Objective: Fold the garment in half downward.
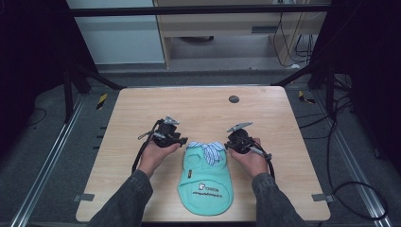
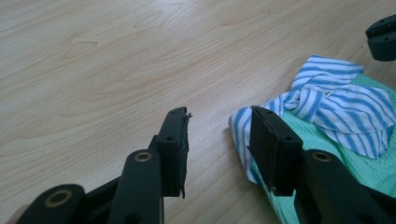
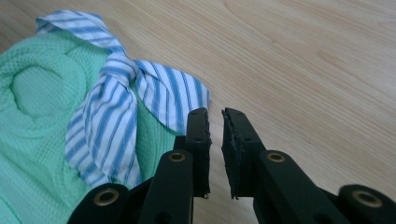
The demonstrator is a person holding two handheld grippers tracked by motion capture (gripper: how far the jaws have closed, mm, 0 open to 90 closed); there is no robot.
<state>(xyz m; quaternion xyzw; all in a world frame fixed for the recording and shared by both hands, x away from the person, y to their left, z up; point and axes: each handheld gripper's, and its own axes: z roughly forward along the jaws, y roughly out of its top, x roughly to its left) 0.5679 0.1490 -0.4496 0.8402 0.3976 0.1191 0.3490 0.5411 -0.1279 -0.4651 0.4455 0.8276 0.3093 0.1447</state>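
A mint green pet garment (image 1: 205, 184) with a blue-and-white striped collar (image 1: 208, 150) lies flat near the table's front edge, collar toward the far side. My left gripper (image 1: 182, 142) hovers just left of the collar. In the left gripper view my left gripper (image 2: 219, 116) stands open over bare wood, its right jaw beside the collar's edge (image 2: 240, 126). My right gripper (image 1: 228, 144) sits just right of the collar. In the right gripper view my right gripper (image 3: 215, 115) shows only a narrow slit between its jaws, with nothing in it, next to the striped collar (image 3: 116, 102).
The wooden table (image 1: 198, 106) has a small dark round disc (image 1: 233, 99) near its far edge. The right gripper's jaw tip (image 2: 383, 35) shows at the top right of the left gripper view. Black frame bars and cables surround the table.
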